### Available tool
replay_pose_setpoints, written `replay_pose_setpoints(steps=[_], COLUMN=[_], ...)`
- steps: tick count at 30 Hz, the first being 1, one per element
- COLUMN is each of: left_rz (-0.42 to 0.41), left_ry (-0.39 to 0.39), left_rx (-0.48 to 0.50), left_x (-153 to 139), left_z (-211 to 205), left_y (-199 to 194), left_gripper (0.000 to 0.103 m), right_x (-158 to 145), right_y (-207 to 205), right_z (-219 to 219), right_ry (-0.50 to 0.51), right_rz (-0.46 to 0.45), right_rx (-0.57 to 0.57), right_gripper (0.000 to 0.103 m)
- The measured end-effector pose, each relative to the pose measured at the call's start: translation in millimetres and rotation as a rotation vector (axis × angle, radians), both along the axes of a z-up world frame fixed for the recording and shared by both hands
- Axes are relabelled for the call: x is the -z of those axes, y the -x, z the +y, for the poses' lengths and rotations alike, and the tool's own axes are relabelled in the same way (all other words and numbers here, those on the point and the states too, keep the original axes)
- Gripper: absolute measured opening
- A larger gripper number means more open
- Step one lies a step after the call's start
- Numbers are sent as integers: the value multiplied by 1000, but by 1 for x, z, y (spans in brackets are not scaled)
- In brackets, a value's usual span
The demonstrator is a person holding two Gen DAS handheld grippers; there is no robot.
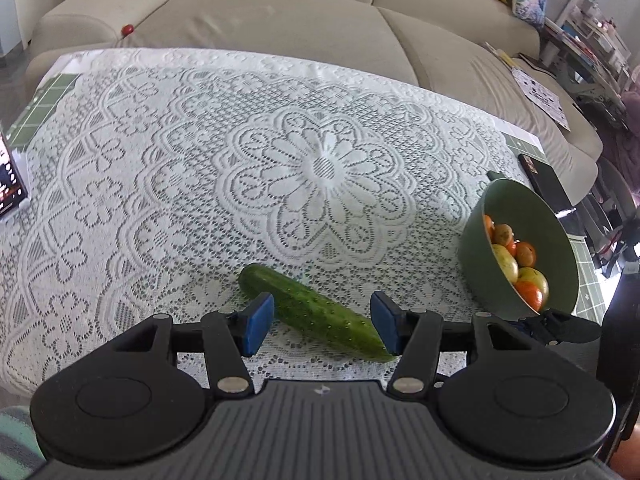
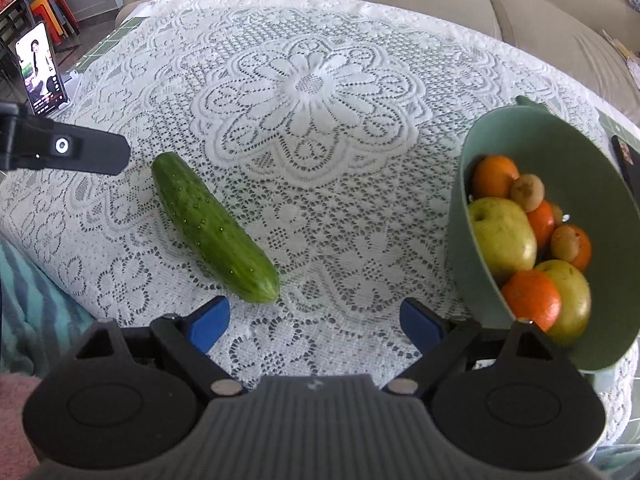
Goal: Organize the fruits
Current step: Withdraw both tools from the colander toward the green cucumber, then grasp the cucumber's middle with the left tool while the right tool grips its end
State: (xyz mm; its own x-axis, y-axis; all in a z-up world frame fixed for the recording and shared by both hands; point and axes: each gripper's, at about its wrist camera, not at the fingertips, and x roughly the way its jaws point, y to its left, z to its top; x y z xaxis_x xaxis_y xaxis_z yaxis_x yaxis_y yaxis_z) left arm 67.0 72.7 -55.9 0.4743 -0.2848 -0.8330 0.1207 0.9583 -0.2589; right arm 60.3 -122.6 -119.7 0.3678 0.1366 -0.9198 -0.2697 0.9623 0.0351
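Note:
A green cucumber (image 1: 316,314) lies slantwise on the white lace tablecloth (image 1: 200,160). My left gripper (image 1: 323,324) hovers over it, open, with the cucumber between the blue pads (image 1: 260,322) and neither pad pressing on it. In the right wrist view the cucumber (image 2: 212,228) lies left of centre, and the black side of the left gripper (image 2: 80,152) reaches in near its far end. My right gripper (image 2: 316,324) is open over bare lace, the cucumber's near end just beyond its left pad. A green bowl (image 2: 580,168) at the right holds oranges (image 2: 494,176), apples (image 2: 502,236) and small brown fruits.
A lit phone (image 2: 40,72) stands propped at the table's far left. A dark phone (image 1: 548,184) lies by the right edge, beyond the bowl (image 1: 476,272). A beige sofa (image 1: 280,20) runs behind the table, with a small red object (image 1: 128,29) on it. Teal striped fabric (image 2: 24,300) shows at the near left.

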Motion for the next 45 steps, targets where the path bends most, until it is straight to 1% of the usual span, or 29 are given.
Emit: replay_pose_setpoints(steps=[3, 11, 13, 14, 16, 17, 18, 20, 26, 31, 35, 40, 41, 43, 44, 45], left_rz=[13, 59, 70, 75, 83, 87, 90, 95, 105, 102, 78, 52, 55, 69, 70, 63], left_ry=[10, 17, 14, 13, 13, 13, 13, 10, -3, -28, -54, -99, -107, -133, -155, -177], left_rx=[-17, -48, -54, -57, -62, -64, -65, -67, -47, -18, 30, 128, 157, 214, 240, 267], left_x=[5, 21, 25, 27, 31, 32, 33, 35, 41, 45, 46, 50, 52, 58, 60, 62], left_z=[5, 13, 15, 15, 16, 17, 17, 18, 22, 21, 18, 10, 8, 4, 2, 0], left_y=[-3, -12, -14, -15, -17, -18, -19, -21, -29, -39, -47, -59, -62, -66, -68, -68], left_gripper=[65, 65, 65, 65, 65, 65, 65, 65, 65, 65, 65, 65, 66, 66, 66, 66], right_x=[9, 25, 27, 28, 31, 31, 30, 27, 11, 7, 7, 7, 7, 7, 7, 7], right_y=[-4, -13, -14, -14, -13, -12, -12, -14, -26, -46, -55, -55, -55, -56, -55, -55], right_z=[2, 7, 9, 11, 14, 16, 17, 16, 4, -5, -12, -14, -14, -14, -14, -14], right_ry=[-14, -54, -72, -77, -86, -87, -88, -102, -120, -105, -120, -124, -123, -122, -135, -149], right_rz=[19, 59, 68, 74, 85, 79, 70, 66, -8, -49, -50, -41, -37, -23, -19, -16], right_rx=[-8, -32, -46, -55, -73, -83, -90, -86, -17, 22, 46, 39, 40, 44, 43, 43], right_gripper=[75, 62, 56, 51, 49, 45, 35, 26, 25, 25, 25, 26, 27, 33, 42, 46])
